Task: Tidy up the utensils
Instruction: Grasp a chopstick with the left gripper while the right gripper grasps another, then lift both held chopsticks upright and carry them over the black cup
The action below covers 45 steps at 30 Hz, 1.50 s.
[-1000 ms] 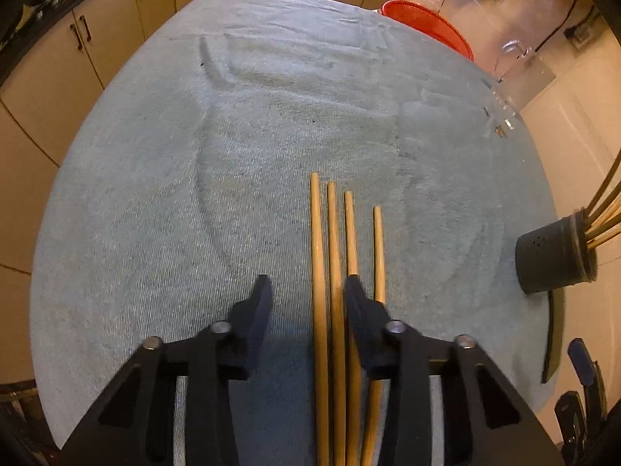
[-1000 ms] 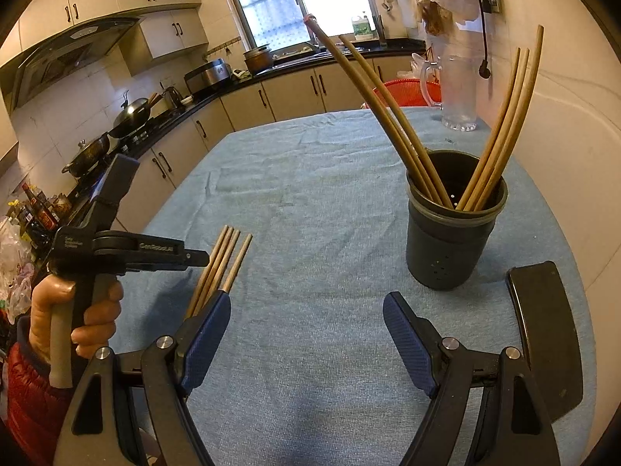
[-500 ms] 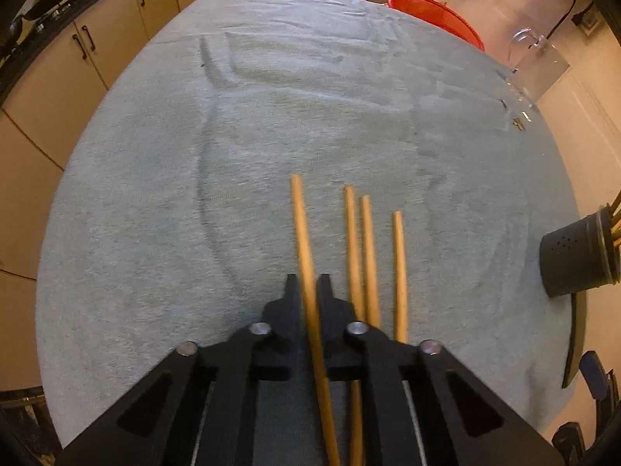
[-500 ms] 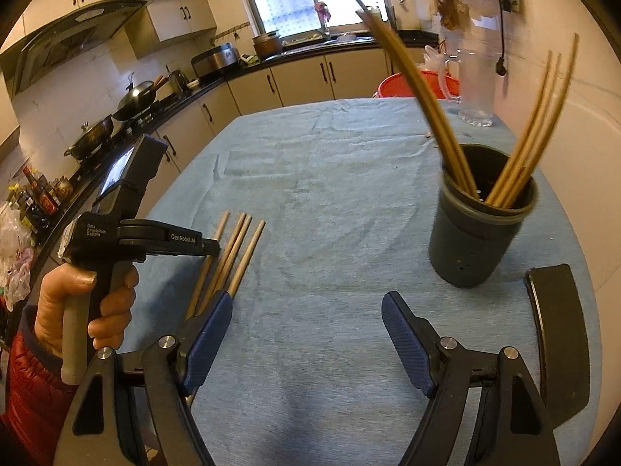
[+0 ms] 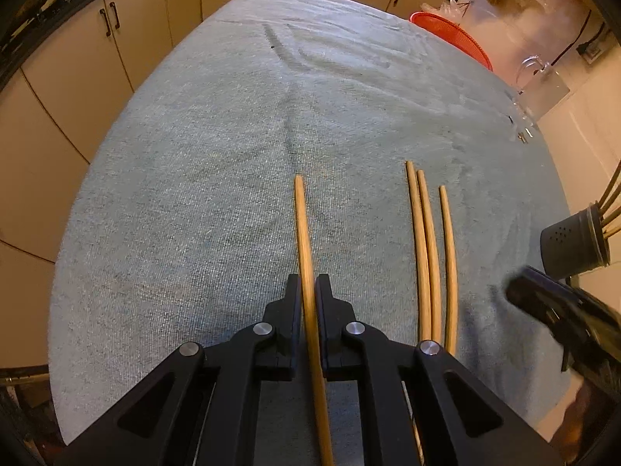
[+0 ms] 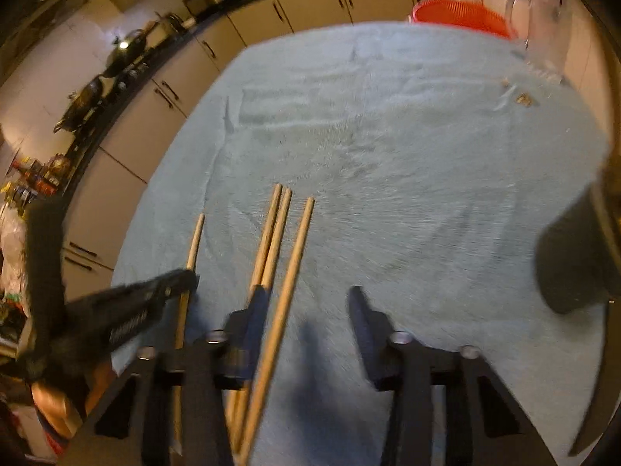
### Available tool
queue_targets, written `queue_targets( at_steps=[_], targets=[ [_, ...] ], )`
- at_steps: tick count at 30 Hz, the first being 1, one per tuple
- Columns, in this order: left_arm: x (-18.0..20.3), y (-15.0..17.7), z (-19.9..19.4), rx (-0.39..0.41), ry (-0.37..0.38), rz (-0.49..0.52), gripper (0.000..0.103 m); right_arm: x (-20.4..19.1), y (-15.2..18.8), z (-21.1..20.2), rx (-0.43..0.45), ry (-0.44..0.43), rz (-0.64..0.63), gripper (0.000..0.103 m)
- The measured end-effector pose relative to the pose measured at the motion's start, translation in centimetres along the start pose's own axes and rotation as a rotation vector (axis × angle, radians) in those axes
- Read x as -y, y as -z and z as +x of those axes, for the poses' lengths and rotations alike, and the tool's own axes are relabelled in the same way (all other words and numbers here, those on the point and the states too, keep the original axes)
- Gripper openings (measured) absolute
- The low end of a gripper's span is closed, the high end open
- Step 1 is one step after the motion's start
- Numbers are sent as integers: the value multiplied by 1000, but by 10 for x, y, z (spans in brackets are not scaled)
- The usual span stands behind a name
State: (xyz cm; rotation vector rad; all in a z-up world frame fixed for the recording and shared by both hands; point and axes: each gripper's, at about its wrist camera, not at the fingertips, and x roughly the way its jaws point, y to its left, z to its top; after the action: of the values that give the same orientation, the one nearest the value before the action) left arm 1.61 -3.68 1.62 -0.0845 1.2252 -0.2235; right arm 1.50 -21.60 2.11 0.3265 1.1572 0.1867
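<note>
My left gripper (image 5: 309,283) is shut on one wooden chopstick (image 5: 302,233) and holds it apart from the others, to their left. Three more chopsticks (image 5: 429,248) lie side by side on the blue-green cloth (image 5: 194,194). My right gripper (image 6: 306,295) is open, low over the cloth, with the rightmost lying chopstick (image 6: 289,283) between its fingers. The left gripper (image 6: 128,310) with its chopstick (image 6: 192,248) shows at the left of the right wrist view. The dark utensil holder (image 5: 570,244) with chopsticks in it stands at the right; it is a blurred dark shape in the right wrist view (image 6: 570,256).
A red basket (image 5: 454,35) and a clear pitcher (image 5: 543,85) stand at the table's far right. Beige cabinets (image 5: 58,77) run along the left. A dark flat object (image 6: 594,388) lies by the right edge near the holder.
My left gripper closed on one chopstick and carried it left, away from the other three. My right gripper swung down and left from the holder to the lying chopsticks.
</note>
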Motion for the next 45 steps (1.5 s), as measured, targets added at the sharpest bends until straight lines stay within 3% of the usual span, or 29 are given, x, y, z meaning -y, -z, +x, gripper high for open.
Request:
queue_targets(
  at_steps=[3,10,15,16,19,27,36,42,44,45],
  targets=[
    [-2,2,-1,8,8,9,8,-4,-10,19,-53,0,25,26],
    [-6,2,-2,13,34,12,8,-15,-24,47,-99,69,15,22],
    [-3,-1,1,17,28,22,8,-27,-25,53,-92,126,-46,14],
    [-2,-2,2,17,25,22,7,-28,-24,53,-91,125,-49,9],
    [1,-3,3,24,27,29,7,-21,-23,50,-77,78,-19,8],
    [7,-6,-37,143,75,30,6,-17,-14,-13,104,-43,-24,7],
    [26,4,-101,308,88,87,6,-31,13,-99,373,-96,-113,7],
    [18,-6,-75,177,6,47,7,-37,26,-117,421,-94,-133,7],
    [13,-10,-59,112,12,42,12,-36,26,-118,420,-105,-130,7],
    [11,-13,-49,72,19,33,21,-36,26,-118,420,-107,-129,7]
  ],
)
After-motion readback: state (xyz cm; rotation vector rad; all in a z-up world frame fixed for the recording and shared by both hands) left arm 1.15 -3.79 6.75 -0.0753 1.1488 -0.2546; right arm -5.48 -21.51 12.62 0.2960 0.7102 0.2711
